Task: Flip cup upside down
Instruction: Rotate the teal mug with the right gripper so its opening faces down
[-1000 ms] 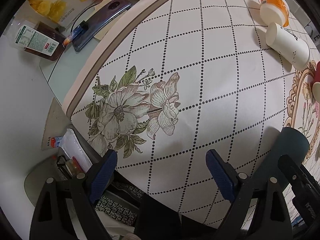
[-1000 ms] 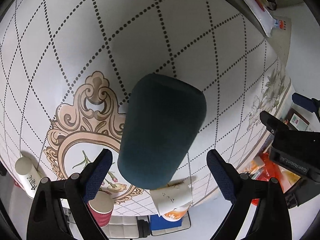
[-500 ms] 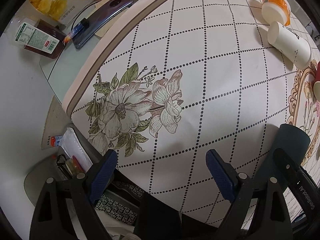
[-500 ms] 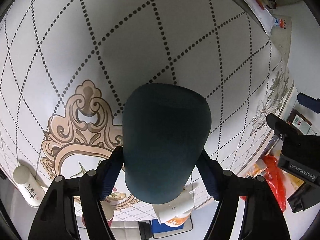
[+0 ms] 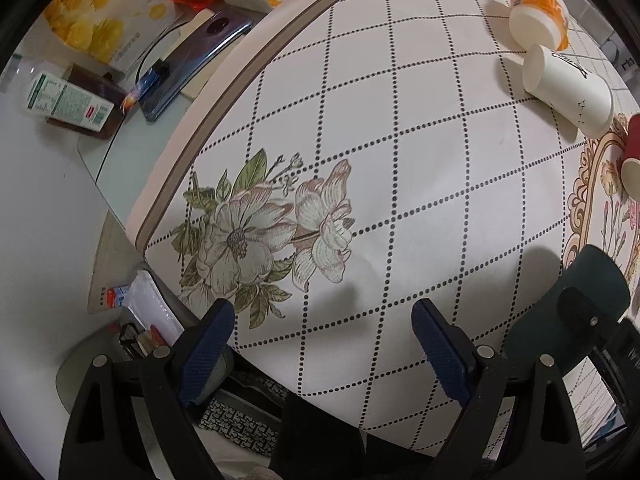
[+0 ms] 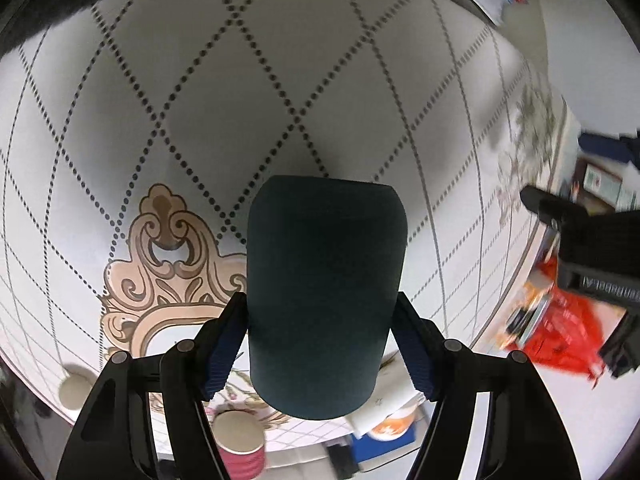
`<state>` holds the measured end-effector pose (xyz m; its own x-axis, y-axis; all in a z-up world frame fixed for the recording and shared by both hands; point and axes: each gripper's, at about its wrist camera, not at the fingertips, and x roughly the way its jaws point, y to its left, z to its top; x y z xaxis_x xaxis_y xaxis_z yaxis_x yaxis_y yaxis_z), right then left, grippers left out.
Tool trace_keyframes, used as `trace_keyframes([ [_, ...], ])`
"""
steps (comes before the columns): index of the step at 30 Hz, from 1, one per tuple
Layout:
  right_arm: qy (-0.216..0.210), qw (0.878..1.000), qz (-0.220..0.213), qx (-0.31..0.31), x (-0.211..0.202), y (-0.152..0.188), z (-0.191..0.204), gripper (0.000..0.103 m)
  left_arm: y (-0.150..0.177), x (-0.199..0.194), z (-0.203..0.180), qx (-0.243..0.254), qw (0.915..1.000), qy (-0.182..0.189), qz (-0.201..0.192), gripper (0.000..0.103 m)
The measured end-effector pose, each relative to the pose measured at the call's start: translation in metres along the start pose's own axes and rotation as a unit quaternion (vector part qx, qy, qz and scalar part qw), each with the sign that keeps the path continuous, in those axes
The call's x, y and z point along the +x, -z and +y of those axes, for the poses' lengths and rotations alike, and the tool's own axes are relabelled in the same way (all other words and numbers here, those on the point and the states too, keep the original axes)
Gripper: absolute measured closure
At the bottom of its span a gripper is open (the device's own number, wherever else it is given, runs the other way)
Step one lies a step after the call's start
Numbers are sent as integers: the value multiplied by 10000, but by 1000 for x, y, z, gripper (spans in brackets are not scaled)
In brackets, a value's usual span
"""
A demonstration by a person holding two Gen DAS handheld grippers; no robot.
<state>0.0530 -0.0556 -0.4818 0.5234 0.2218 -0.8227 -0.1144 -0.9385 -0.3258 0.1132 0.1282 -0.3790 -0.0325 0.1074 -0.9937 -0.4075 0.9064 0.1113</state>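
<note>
dark teal cup (image 6: pixel 324 292) clamped in right gripper (image 6: pixel 320 344), above the patterned tablecloth (image 6: pixel 200 100).

the cup's printed side is not legible. left gripper (image 5: pixel 320 344) gapes with nothing between its pads. only the left view shows the white paper cup (image 5: pixel 568 88) on its side beside an orange tub (image 5: pixel 540 12).

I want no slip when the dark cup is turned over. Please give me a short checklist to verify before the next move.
1. Right gripper closed on the dark cup, pads on both sides: ok.
2. Grip firm enough to turn: cannot tell.
3. Left gripper open and apart from the cup: ok.
4. Tablecloth ahead of the cup bare: ok.
5. Red cup and white cup apart from the dark cup: ok.
6. Cup lifted off the cloth: cannot tell.
</note>
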Motion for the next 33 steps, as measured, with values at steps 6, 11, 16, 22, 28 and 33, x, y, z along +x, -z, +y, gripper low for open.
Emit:
trace_keyframes([
  [6, -330, 9971, 183, 668, -1, 4, -12, 31, -7, -10, -11, 217, 9997, 70, -111, 12],
  [11, -785, 9820, 225, 1703, -5, 7, -31, 31, -14, -19, -19, 539, 9982, 121, -242, 12],
  [16, -1263, 9517, 365, 2776, -8, 16, -45, 31, -19, -28, -23, 871, 9952, 193, -397, 12],
  [22, -1790, 8758, 539, 4449, -11, 35, -60, 31, -25, -34, -24, 1240, 9903, 322, -546, 12],
  [28, -2207, 7530, 709, 6159, -7, 64, -68, 31, -27, -30, -30, 1546, 9859, 382, -514, 12],
  [33, -2473, 6135, 819, 7455, -4, 90, -56, 31, -23, -30, -41, 1820, 9812, 385, -522, 12],
])
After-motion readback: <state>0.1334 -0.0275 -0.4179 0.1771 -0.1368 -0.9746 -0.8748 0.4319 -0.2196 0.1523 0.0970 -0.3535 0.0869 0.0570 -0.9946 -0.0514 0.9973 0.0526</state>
